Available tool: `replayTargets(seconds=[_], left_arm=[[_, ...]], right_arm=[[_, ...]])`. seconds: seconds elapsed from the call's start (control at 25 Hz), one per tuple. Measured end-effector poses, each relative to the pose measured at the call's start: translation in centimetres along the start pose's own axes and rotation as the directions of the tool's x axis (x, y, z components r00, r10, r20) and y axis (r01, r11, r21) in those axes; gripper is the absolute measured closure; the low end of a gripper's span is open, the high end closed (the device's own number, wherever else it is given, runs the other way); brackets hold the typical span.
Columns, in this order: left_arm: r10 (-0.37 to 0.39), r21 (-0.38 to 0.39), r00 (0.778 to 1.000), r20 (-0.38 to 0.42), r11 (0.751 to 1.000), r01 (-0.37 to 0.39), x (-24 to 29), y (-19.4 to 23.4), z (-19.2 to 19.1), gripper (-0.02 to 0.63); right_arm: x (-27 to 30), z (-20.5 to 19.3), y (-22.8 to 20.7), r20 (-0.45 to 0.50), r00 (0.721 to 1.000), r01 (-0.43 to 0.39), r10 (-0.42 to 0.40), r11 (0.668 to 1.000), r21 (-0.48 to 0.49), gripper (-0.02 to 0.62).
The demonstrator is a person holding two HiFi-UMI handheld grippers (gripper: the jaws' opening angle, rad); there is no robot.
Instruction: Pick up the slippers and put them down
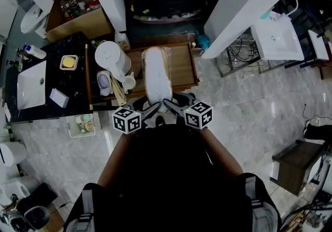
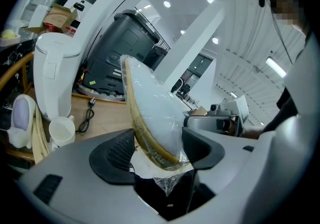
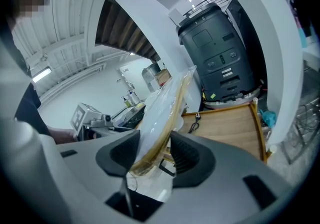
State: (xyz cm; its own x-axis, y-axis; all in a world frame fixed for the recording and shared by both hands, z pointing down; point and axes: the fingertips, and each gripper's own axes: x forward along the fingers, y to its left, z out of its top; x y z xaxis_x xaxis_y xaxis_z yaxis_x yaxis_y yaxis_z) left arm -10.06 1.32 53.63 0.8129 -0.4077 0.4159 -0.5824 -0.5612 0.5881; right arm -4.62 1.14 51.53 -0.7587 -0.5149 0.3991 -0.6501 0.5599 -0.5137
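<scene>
A pair of white slippers [image 1: 157, 78] wrapped in clear plastic is held lengthwise over the wooden tray table [image 1: 185, 67], its heel end toward me. My left gripper [image 1: 150, 107] and right gripper [image 1: 174, 105] sit side by side at that near end, each shut on it. In the left gripper view the tan-edged sole of the slippers [image 2: 155, 113] stands on edge between the pads of the left gripper [image 2: 159, 150]. The right gripper view shows the slippers [image 3: 162, 107] pinched in the right gripper [image 3: 155, 155], with loose plastic hanging below.
A white kettle [image 1: 113, 58] and a white mug [image 1: 128, 82] stand at the tray's left side. A black counter with a sink [image 1: 31, 85] lies further left. White pillars flank a dark machine [image 3: 215, 60] behind the tray. A white basin [image 1: 275, 36] and a dark stool [image 1: 293, 166] are on the right.
</scene>
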Motion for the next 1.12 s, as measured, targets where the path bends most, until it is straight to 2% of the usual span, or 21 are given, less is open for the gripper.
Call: replayTargets(seconds=[0.64, 1.12], left_arm=[[-0.007, -0.008, 1.000, -0.020, 1.000, 0.006, 0.1, 0.4, -0.2, 0.307], [-0.005, -0.022, 0.997, -0.079, 1.000, 0.004, 1.7, 1.1, -0.6, 0.307]], right_arm=[[0.4, -0.3, -0.2, -0.008, 1.000, 0.009, -0.009, 1.000, 0.013, 0.403], [0.6, -0.8, -1.9, -0.047, 0.999, 0.015, -0.013, 0.999, 0.048, 0.403]])
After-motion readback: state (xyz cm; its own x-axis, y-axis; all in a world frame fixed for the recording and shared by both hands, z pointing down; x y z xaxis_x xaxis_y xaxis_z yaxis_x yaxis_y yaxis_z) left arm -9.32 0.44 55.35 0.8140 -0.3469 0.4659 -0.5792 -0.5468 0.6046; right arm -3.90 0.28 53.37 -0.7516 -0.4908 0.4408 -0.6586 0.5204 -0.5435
